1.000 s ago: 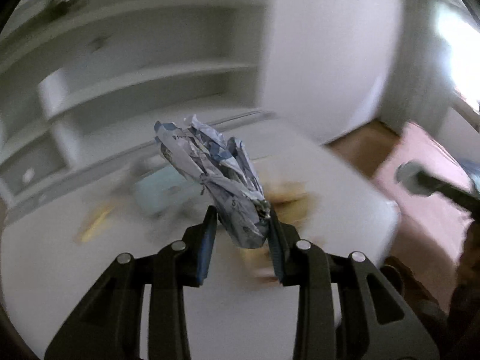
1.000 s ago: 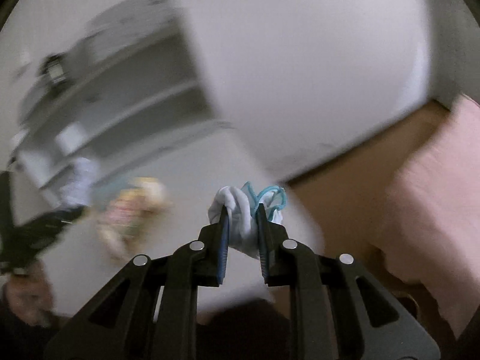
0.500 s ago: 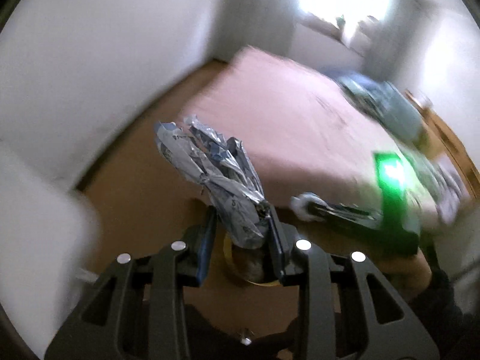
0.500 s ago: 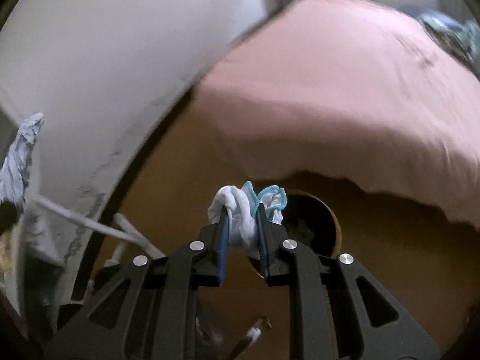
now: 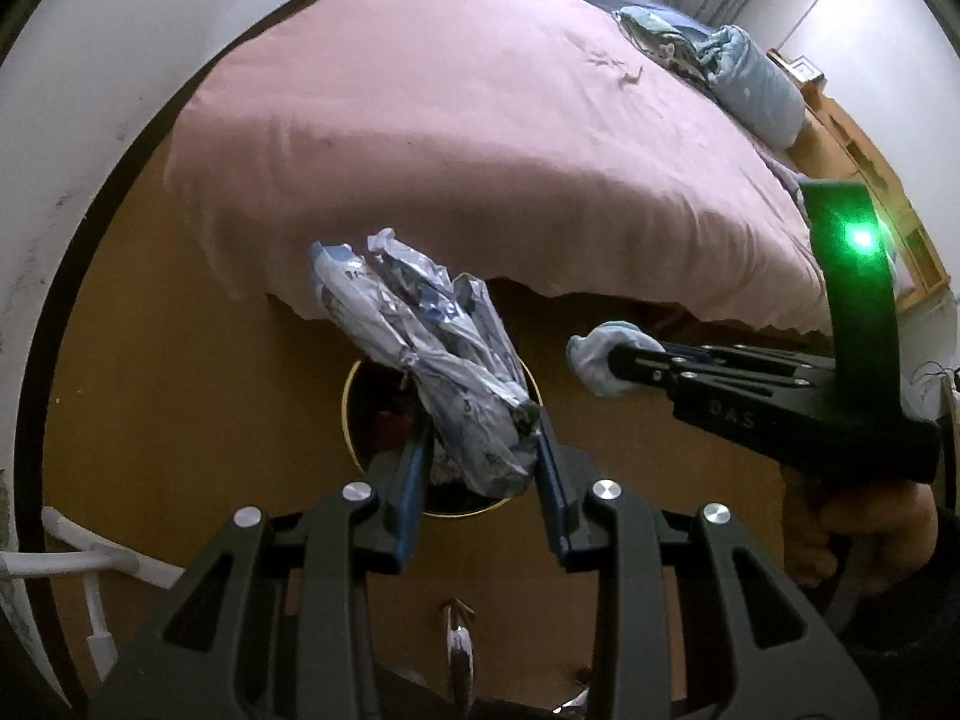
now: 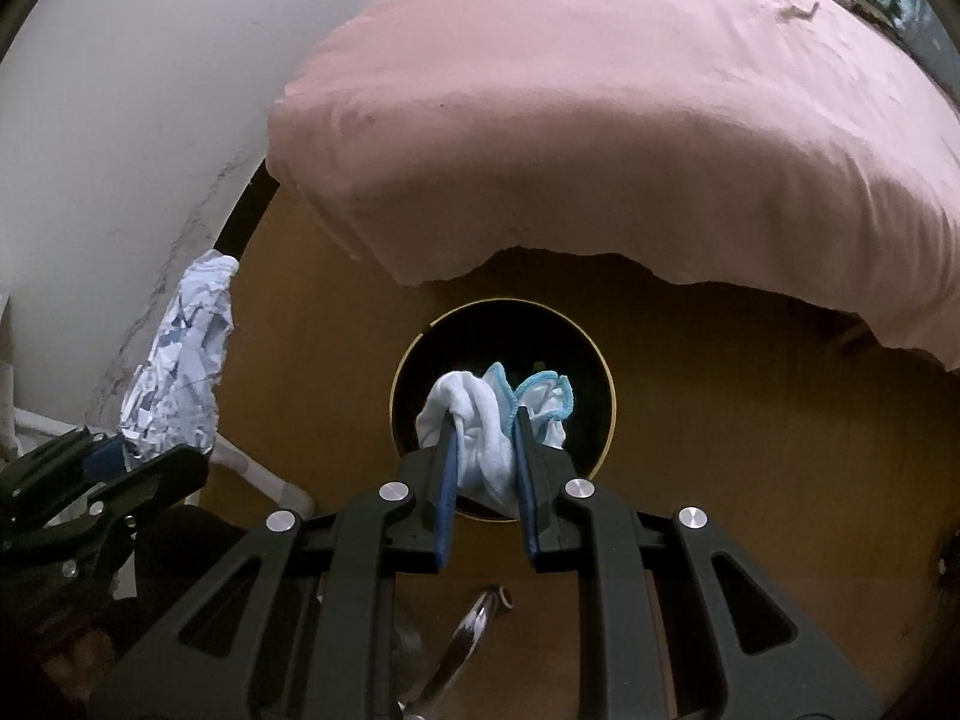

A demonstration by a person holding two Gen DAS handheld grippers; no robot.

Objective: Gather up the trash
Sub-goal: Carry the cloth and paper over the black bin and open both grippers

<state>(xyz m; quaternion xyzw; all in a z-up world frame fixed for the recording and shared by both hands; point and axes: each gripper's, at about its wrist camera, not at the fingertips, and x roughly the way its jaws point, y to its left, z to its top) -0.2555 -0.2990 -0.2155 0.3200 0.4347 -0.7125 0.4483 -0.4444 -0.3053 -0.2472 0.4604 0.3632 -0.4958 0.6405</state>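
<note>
Both grippers have swung away from the white tabletop and shelves and now hang over the floor beside the bed. Left gripper [image 5: 480, 468] pinches a crumpled foil wrapper [image 5: 432, 354] by its lower end, the rest sticking up and away from the pads. Right gripper [image 6: 483, 456] is clamped on a bunched white cloth with blue trim [image 6: 498, 414]. Under both sits a round, dark, gold-rimmed bin [image 6: 603, 372] on the wooden floor [image 6: 750, 420], just in front of the overhanging pink bedspread [image 6: 600, 120].

In the right wrist view the cloth sits squarely over the bin's mouth; in the left wrist view the wrapper hangs over the bin's right half, with some rubbish apparently already inside. The step in hand looks like the drop-off. Next, each gripper needs to spread so its piece falls inside the rim; the long wrapper may want lowering first, so it does not tip out over the edge.
</note>
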